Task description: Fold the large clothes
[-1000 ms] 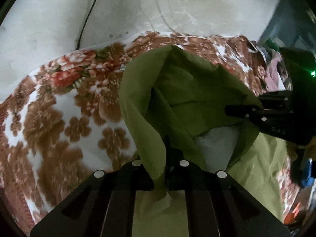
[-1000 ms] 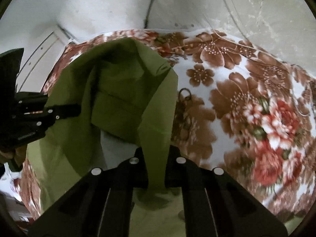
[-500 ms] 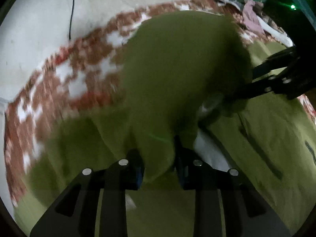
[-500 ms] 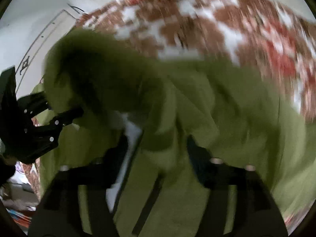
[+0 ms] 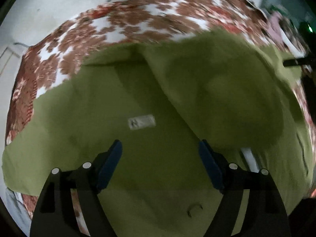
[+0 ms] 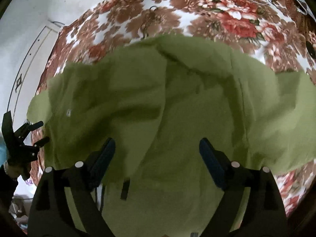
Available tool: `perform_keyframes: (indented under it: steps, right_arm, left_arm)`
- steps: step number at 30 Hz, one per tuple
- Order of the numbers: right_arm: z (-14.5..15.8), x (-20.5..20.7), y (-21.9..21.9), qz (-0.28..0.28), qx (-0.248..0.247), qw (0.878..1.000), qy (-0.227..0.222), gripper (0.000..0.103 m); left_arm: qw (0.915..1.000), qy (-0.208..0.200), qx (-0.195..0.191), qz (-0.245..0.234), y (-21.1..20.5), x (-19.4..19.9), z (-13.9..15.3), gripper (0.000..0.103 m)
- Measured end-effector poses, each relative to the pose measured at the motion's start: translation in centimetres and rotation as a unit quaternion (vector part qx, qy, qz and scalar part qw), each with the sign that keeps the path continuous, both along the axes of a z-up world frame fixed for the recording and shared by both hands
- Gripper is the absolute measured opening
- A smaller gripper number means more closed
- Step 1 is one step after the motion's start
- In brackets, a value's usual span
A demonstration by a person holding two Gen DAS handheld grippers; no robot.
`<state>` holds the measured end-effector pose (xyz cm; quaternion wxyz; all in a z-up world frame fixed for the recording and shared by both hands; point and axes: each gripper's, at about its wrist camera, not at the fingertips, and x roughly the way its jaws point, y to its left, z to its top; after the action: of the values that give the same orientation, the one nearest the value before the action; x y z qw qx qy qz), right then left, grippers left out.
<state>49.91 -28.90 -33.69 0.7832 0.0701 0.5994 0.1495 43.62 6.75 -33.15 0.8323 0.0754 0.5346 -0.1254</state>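
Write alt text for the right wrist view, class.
An olive green garment lies rumpled on a floral blanket, with the right gripper above it, its fingers opening and holding nothing. The left gripper shows at the garment's left edge.

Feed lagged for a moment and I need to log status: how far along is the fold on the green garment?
Done: one fold. A flap of the green garment lies doubled over its lower layer on the floral blanket.
In hand: nothing. The left gripper and right gripper are both opening, no cloth between the pads.
Left: the top layer looks rumpled and the bundle is still wide, so smoothing and further folds probably remain.
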Motion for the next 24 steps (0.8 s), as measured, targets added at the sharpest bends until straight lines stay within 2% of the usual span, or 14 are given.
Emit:
perform_keyframes:
  steps: [3, 6, 8, 10, 12, 13, 14, 15, 17, 18, 19, 21, 24]
  right_arm:
    - [-0.2, 3.4, 1.1, 0.012, -0.012, 1.000, -0.018, 0.088]
    - [-2.0, 7.3, 3.1, 0.042, -0.020, 0.999, -0.013, 0.088]
    - [-3.5, 9.0, 4.0, 0.053, -0.027, 0.998, 0.000, 0.088]
    - [-5.0, 10.6, 4.6, 0.058, -0.011, 0.998, 0.015, 0.088]
    - [-6.7, 11.7, 5.2, 0.052, -0.004, 0.998, 0.035, 0.088]
    - [-7.8, 12.2, 5.4, 0.049, 0.001, 0.998, 0.050, 0.088]
    - [-8.7, 12.4, 5.7, 0.049, 0.004, 0.997, 0.058, 0.088]
    - [-9.1, 12.4, 6.0, 0.052, 0.012, 0.997, 0.064, 0.079]
    - [-9.6, 12.4, 6.9, 0.066, 0.017, 0.995, 0.068, 0.057]
    - [-9.3, 12.3, 7.5, 0.080, 0.016, 0.995, 0.063, 0.030]
    - [-8.5, 12.4, 8.1, 0.097, 0.007, 0.994, 0.048, 0.019]
    - [-6.3, 12.7, 8.6, 0.110, 0.002, 0.994, 0.018, 0.011]
    - [-1.7, 13.7, 8.8, 0.107, 0.010, 0.993, -0.042, 0.011]
  left_arm:
    - [0.9984, 0.003, -0.037, 0.042, 0.5, 4.2, -0.4, 0.081]
    - [0.9918, 0.024, -0.091, 0.086, 0.3, 9.0, -1.9, 0.084]
    - [0.9885, 0.034, -0.109, 0.099, -0.4, 11.3, -2.7, 0.084]
    - [0.9881, 0.043, -0.108, 0.101, -1.3, 13.0, -3.6, 0.084]
    - [0.9878, 0.063, -0.110, 0.090, -2.0, 14.7, -4.9, 0.078]
    - [0.9873, 0.075, -0.115, 0.080, -2.3, 15.3, -5.5, 0.061]
    - [0.9870, 0.098, -0.110, 0.064, -3.0, 16.0, -6.4, 0.050]
    - [0.9864, 0.110, -0.111, 0.051, -3.3, 16.3, -6.9, 0.030]
    - [0.9859, 0.124, -0.108, 0.031, -4.3, 16.5, -7.5, 0.008]
    - [0.9868, 0.121, -0.106, 0.018, -4.9, 16.7, -7.2, 0.006]
    - [0.9893, 0.107, -0.099, 0.010, -5.2, 16.9, -6.6, 0.005]
    - [0.9926, 0.075, -0.095, -0.001, -5.2, 17.7, -4.6, 0.003]
    - [0.9957, 0.034, -0.085, -0.011, -4.8, 19.7, -1.5, 0.003]
